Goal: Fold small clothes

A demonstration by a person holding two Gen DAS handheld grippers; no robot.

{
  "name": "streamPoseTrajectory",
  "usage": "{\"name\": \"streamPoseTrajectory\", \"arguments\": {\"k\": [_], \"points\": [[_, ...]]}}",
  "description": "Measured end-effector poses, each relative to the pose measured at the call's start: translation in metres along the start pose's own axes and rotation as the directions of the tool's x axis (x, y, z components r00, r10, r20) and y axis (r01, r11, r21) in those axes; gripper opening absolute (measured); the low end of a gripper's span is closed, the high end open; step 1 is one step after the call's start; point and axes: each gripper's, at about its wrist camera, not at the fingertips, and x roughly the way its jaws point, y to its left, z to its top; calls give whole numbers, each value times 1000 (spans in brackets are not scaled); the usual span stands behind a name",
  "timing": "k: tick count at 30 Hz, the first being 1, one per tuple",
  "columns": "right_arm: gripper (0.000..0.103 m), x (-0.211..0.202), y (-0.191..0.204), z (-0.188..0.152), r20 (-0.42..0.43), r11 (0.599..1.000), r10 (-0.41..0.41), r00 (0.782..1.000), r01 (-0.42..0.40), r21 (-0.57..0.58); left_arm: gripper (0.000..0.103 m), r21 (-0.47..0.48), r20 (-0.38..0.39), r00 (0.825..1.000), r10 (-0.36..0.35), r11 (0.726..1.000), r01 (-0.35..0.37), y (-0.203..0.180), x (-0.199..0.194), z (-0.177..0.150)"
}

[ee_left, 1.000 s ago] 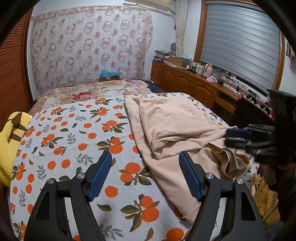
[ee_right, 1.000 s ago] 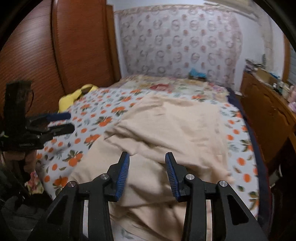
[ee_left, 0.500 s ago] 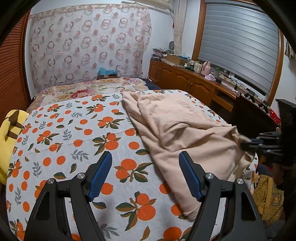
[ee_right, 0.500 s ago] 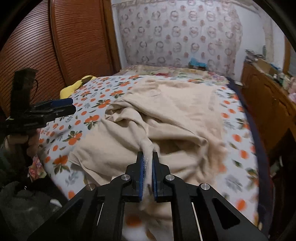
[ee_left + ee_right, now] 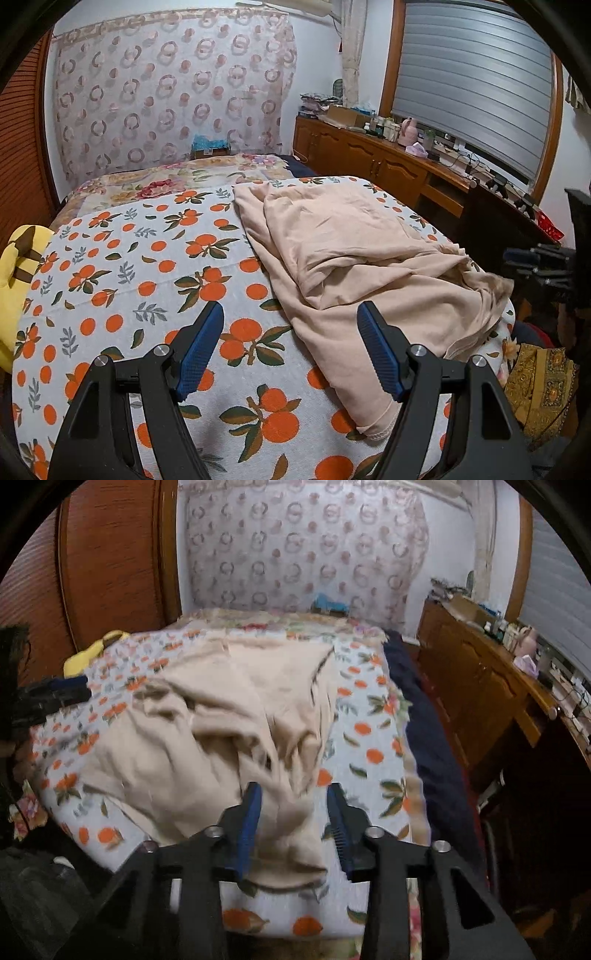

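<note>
On the bed (image 5: 122, 280), under an orange-print sheet of woven cotton, we find the beige garment (image 5: 354, 258) crumpled, soft and creased, toward its right edge. Wooden cabinets (image 5: 369, 162) line the wall. The left tool (image 5: 290, 347) stands released and empty; the right tool (image 5: 293, 827) is opening, cloth between its pads.

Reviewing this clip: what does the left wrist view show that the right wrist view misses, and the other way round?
Only the left wrist view shows the ribbed grey shutter clearly, a gold patterned cloth at the bed's foot, and the left gripper open over bare bedspread.

Only the right wrist view shows the dark blue blanket along the bed's side and the right gripper, jaws opening with beige cloth lying between them.

Both show the beige garment crumpled on the orange-print bedspread, the yellow pillow, the wooden cabinets and the ring-patterned curtain.
</note>
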Motion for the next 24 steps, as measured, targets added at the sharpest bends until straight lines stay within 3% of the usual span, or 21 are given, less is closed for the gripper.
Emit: {"name": "streamPoseTrajectory", "arguments": {"k": [3,10,16,24], "points": [[49,-6,7,15,54,1000,11,998,-10,-21,75,0,1,1000,5,1000,-5,0,0,0],[50,20,43,51,82,988,127,989,-118,-103,76,-6,6,1000,27,1000,-27,5,-2,-1],[55,67,90,89,22,949,274,962,-266,-169,76,-48,25,998,57,997,-56,20,-8,-1],[55,126,137,117,-108,902,343,933,-359,-242,76,-91,38,996,76,993,-72,35,-11,-5]]}}
